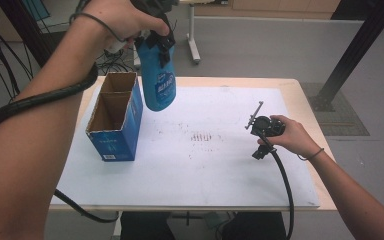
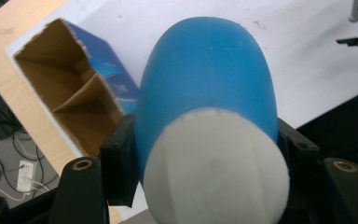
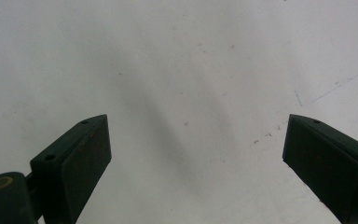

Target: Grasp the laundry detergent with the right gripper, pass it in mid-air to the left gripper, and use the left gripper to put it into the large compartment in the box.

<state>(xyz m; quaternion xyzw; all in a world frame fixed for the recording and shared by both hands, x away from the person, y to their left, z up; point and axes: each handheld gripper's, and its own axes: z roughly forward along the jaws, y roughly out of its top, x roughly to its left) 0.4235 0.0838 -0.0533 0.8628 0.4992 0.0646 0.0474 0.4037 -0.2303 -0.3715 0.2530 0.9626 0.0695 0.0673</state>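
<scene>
A blue bottle [image 1: 158, 82] with a white cap end [image 2: 216, 168] hangs in the air above the table, just right of the open blue carton [image 1: 115, 117]. My left gripper [image 1: 155, 37] is shut on the bottle's upper part, its black jaws pressing on both sides of it in the left gripper view. The carton [image 2: 70, 93] stands upright with two brown compartments, both looking hollow from above. My right gripper [image 1: 260, 127] rests low over the white table sheet at the right, its jaws spread wide [image 3: 196, 154] with nothing between them.
The white sheet [image 1: 205, 165] covers most of the wooden table [image 1: 300, 95]. Faint dark marks [image 1: 202, 137] sit at its middle. Black cables [image 1: 280, 190] trail from both grippers. A black frame post [image 1: 352, 50] stands beyond the right far corner.
</scene>
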